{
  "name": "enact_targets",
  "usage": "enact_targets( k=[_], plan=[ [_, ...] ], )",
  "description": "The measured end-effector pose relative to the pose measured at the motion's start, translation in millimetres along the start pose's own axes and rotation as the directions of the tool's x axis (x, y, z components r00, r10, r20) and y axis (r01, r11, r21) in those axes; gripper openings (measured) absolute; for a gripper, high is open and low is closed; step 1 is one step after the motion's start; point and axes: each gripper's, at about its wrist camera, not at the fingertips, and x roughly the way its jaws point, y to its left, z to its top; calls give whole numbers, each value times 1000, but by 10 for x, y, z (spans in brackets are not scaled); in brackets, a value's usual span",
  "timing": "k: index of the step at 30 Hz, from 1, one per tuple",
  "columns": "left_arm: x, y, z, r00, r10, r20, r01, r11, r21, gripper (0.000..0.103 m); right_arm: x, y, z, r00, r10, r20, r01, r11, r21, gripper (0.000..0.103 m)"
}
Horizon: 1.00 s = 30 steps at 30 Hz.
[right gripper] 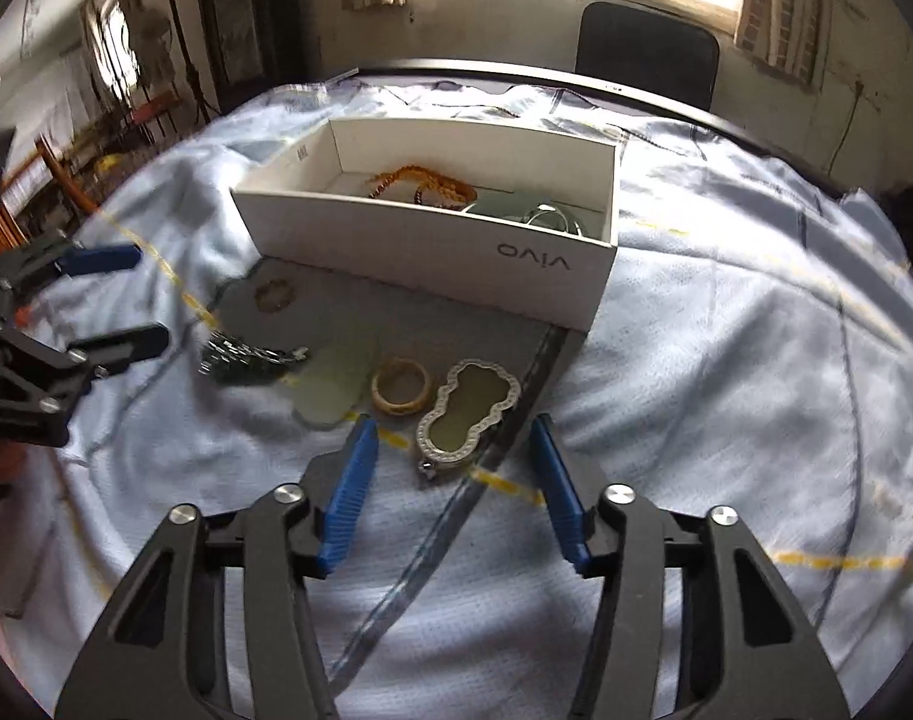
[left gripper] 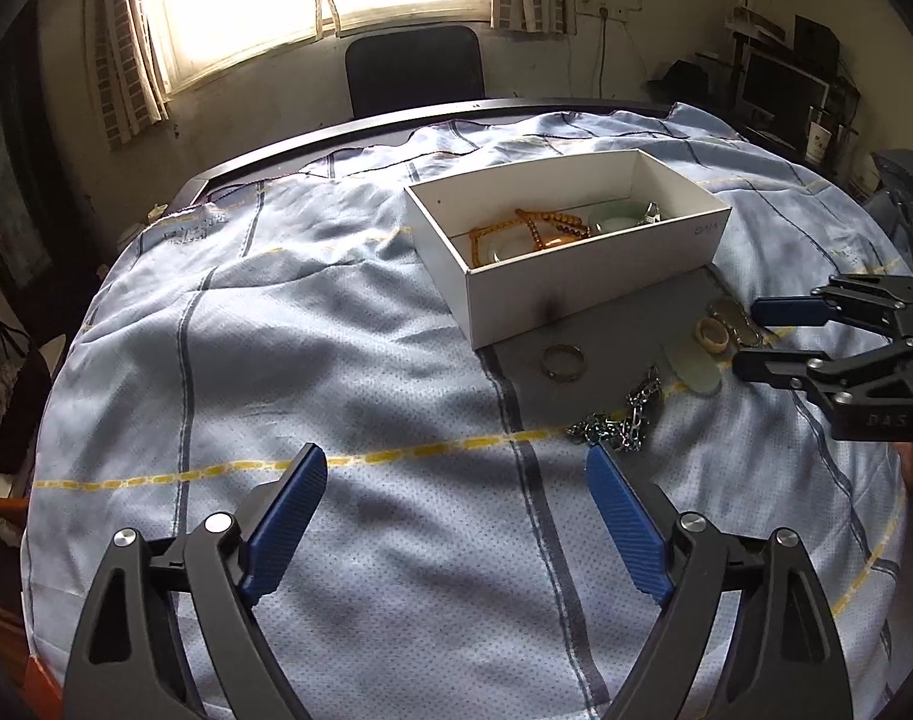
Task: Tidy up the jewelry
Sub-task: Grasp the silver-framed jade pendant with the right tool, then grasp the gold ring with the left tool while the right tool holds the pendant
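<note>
The task stood partly done. The open white cardboard box [right gripper: 432,267] on the pale blue checked cloth [left gripper: 336,324] already held a string of amber-orange beads [left gripper: 531,228], a pale green bangle [left gripper: 621,216] and what looked like a clear bangle or two, though their edges were hard to separate. Five pieces were left outside, on the cloth just in front of the box: a dull brass ring [left gripper: 563,361], a tangled silver metal chain [left gripper: 621,420], a flat pale green oval stone [right gripper: 335,377], a cream bangle ring [right gripper: 401,387] and a peanut-shaped pendant with a white beaded rim [right gripper: 468,405].

The right gripper [right gripper: 453,492] was held low over the cloth, its blue-padded jaws spread wide and empty, aimed at the peanut-shaped pendant, which lay just ahead between the fingertips. It seemed set to take that piece next. The left gripper [left gripper: 456,516] hovered further back, also wide and empty, pointing towards the chain, near its right fingertip.
</note>
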Motion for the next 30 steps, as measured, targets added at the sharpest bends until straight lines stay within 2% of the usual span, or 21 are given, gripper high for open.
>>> enact_targets(
  k=[9,11,13,15,20,26,30],
  plan=[
    [47,37,-4,1000,-12,-18,12,1000,-18,91,24,-73,25,1000,28,-4,-28,999,-32,43],
    [45,41,-2,1000,-11,-17,11,1000,-20,91,7,-26,8,1000,15,8,-14,999,-47,28],
    [46,44,-5,1000,-9,-17,9,1000,-20,91,-15,48,-7,1000,-11,16,12,998,-69,21],
    [45,46,-6,1000,-7,-16,7,1000,-20,91,-37,87,-30,1000,-22,20,23,997,-75,21],
    [34,54,-3,1000,-7,-12,6,1000,-21,91,-181,127,-94,999,19,30,-17,998,-58,21],
    [-14,23,7,1000,-17,6,17,1000,-7,92,-511,213,-350,993,117,22,-117,993,24,21],
    [-7,-93,36,1000,-25,15,25,1000,16,92,-570,321,-582,983,185,15,-186,982,45,21]
  ],
)
